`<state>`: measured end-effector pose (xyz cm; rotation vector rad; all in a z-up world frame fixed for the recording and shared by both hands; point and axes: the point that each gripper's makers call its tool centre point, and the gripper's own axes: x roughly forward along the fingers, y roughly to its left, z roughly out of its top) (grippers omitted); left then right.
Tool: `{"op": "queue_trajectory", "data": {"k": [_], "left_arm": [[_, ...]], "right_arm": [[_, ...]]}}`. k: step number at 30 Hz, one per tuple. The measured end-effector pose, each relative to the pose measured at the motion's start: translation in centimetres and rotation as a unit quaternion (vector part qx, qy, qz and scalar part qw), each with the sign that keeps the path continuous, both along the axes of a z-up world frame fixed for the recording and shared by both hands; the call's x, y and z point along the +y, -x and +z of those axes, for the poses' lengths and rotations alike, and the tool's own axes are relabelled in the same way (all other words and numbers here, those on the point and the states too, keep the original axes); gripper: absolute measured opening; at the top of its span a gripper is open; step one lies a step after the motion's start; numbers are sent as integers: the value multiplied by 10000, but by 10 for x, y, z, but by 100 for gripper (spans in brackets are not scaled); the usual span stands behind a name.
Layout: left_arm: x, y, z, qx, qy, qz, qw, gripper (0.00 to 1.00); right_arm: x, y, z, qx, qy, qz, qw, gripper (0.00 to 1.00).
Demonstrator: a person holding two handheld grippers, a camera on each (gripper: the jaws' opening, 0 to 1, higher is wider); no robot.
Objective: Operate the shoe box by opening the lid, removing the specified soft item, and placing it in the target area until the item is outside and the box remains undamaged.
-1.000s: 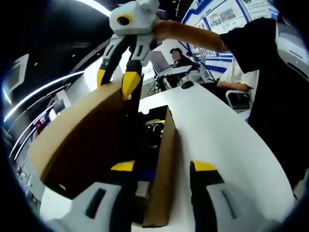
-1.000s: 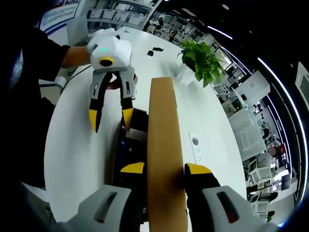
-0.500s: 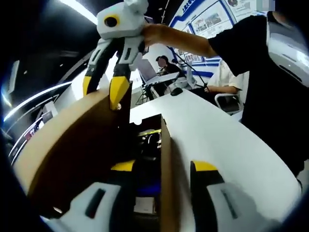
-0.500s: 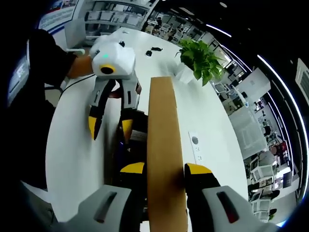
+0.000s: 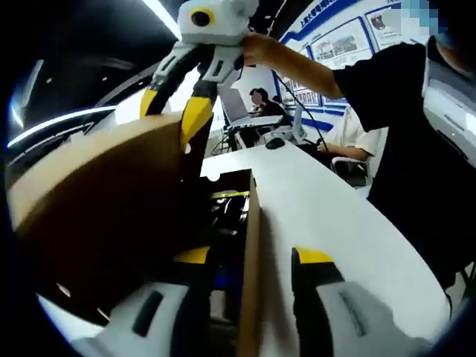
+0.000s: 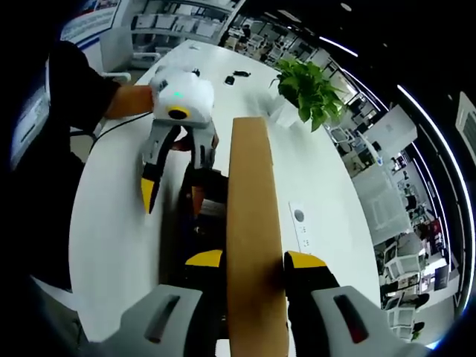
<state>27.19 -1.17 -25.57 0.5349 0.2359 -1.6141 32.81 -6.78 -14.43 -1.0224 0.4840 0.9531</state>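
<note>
In the left gripper view the lid (image 5: 97,193) stood raised on the left, a broad brown cardboard flap with its long axis running away from the camera. The right gripper (image 5: 172,119) came down from above, its yellow-tipped jaws pinching the lid's far edge, a hand (image 5: 256,48) gripping its body. Right of the lid lay the box (image 5: 248,245), open, its long axis also running away, its thin side wall rising between the left gripper's (image 5: 253,260) jaws, which stood narrowly apart, one inside the box and one outside. Inside were dark contents with a touch of blue; I cannot tell what they were. The box sat on a white surface (image 5: 335,216).

In the right gripper view the left gripper (image 6: 171,190) reached down at the box's (image 6: 204,201) far left, jaws apart, one tip inside the box. The lid's edge (image 6: 249,223) ran straight away, clamped near the camera by the right gripper (image 6: 253,262). A potted plant (image 6: 309,89) stood far right.
</note>
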Motion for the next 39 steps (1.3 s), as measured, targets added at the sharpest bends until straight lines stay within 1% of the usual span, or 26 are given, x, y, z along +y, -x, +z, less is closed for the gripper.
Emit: {"op": "queue_trajectory", "data": {"k": [2,3,5,7,9,10,12,15,19,23,30,33,34,36,39], "left_arm": [[1,1,-7,-90,-110,-89,9999,34],[1,1,-10,-116,-147,-116,9998,34],[0,1,-14,-52,-215,-104,9997,34],[0,2,-12,-5,-163,-121,9998,32],[0,1,-11,17,-149,-123,9998,28],[1,1,-8,36,-60,-134,9999,26],[1,-1,-5,100,-3,-106,9999,26],[1,-3,-5,158,38,-56,9999,21],[0,-3,-13,74,-83,-76,9999,18],[0,-2,-14,75,-108,-113,9999,14],[1,-1,-17,45,-130,-132,9998,10],[0,-3,-17,-51,-125,-131,9998,4],[0,-3,-17,-88,-121,-130,9998,4],[0,-3,-17,-26,-134,-113,9998,4],[0,-3,-17,-11,-147,-110,9998,4]], "right_arm": [[0,0,0,0,-17,5,10000,31],[0,0,0,4,-25,8,10000,31],[0,0,0,1,-16,18,10000,31],[0,0,1,-2,1,21,10000,31],[0,0,1,-3,4,23,10000,31],[0,0,1,-2,7,20,10000,31],[0,0,1,-5,18,21,10000,31],[0,0,1,-9,38,20,10000,31],[1,1,0,-20,77,17,10000,31],[1,1,1,-29,73,8,10000,31],[1,0,2,-79,115,12,9999,30],[1,-1,3,-117,125,-3,9999,30],[0,-1,3,-130,131,-6,9998,30],[0,-2,4,-152,142,-13,9998,30],[-1,-4,6,-216,156,-32,9996,30]]}}
